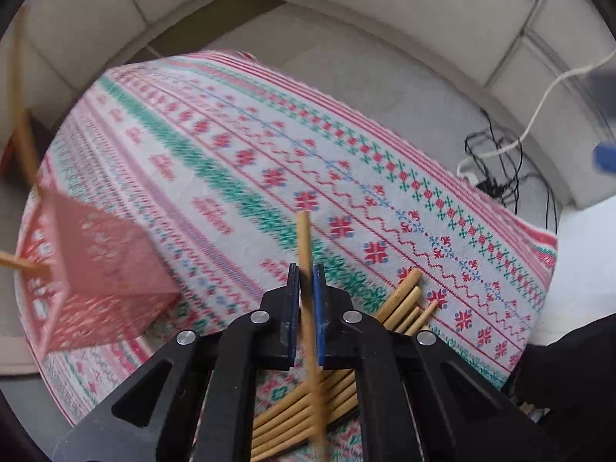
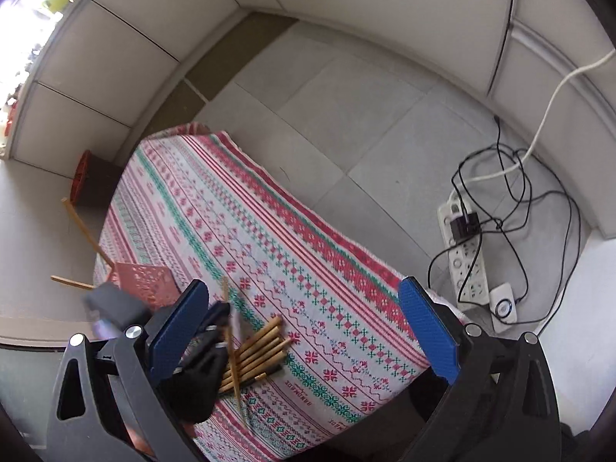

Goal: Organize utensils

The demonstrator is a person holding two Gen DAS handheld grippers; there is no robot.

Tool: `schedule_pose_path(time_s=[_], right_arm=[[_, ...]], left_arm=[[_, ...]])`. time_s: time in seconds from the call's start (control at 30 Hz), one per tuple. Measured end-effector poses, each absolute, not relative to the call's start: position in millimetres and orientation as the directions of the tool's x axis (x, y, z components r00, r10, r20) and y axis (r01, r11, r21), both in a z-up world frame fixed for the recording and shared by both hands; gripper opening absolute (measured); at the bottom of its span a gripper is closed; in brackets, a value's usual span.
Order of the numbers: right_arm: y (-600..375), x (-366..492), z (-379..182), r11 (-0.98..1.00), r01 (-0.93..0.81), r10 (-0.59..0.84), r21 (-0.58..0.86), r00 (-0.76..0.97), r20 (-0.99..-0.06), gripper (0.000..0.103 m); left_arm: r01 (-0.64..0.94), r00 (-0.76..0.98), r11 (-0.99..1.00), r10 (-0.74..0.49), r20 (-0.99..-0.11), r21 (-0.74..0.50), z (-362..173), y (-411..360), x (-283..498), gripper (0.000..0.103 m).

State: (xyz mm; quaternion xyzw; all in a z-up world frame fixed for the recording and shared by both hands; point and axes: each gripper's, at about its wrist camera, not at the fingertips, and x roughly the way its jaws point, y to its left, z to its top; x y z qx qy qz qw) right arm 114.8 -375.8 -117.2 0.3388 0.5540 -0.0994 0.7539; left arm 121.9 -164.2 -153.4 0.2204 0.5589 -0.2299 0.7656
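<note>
Left gripper (image 1: pixel 306 283) pinches a chopstick (image 1: pixel 307 265) between its fingertips; right gripper (image 2: pixel 304 327) gapes wide.

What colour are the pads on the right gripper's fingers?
Blue pads on the right gripper, clearest in the right wrist view.

Matt wooden chopsticks (image 1: pixel 400 304), woven patterned tablecloth (image 1: pixel 238 161), perforated pink plastic holder (image 1: pixel 104 265), textured blue pads (image 2: pixel 427 327).
</note>
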Motion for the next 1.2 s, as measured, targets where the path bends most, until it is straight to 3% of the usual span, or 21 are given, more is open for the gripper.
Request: schedule_pose_path(time_s=[0.07,0.1,0.17,0.23,0.33,0.73,1.2], right_arm=[[-364,120,-132,0.767,0.517,0.233,0.379,0.326,-0.916,0.095],[-359,121,-139,0.772,0.513,0.245,0.376,0.306,-0.92,0.09],[-344,126,-157,0.784,0.493,0.289,0.376,0.247,-0.925,0.071],[-331,131,-175,0.783,0.479,0.346,0.396,0.194,-0.918,0.046],[-321,136,-190,0.749,0.48,0.423,0.457,0.184,-0.887,0.039],[-301,158,-213,0.739,0.494,0.446,0.458,0.151,-0.882,0.029],[-298,160,-222,0.752,0.504,0.43,0.425,0.114,-0.895,0.033]], left_arm=[[0.575,0.311,0.815,-0.13,-0.941,0.077,-129,-147,115,0.006],[0.565,0.331,0.822,-0.149,-0.932,0.069,-116,-138,110,0.006],[0.549,0.376,0.834,-0.182,-0.908,0.06,-89,-120,96,0.006],[0.54,0.411,0.84,-0.21,-0.887,0.051,-69,-108,82,0.006],[0.534,0.456,0.844,-0.239,-0.858,0.049,-46,-90,60,0.006],[0.526,0.487,0.849,-0.264,-0.832,0.038,-31,-73,42,0.006],[0.515,0.486,0.856,-0.263,-0.834,0.03,-35,-68,50,0.006]])
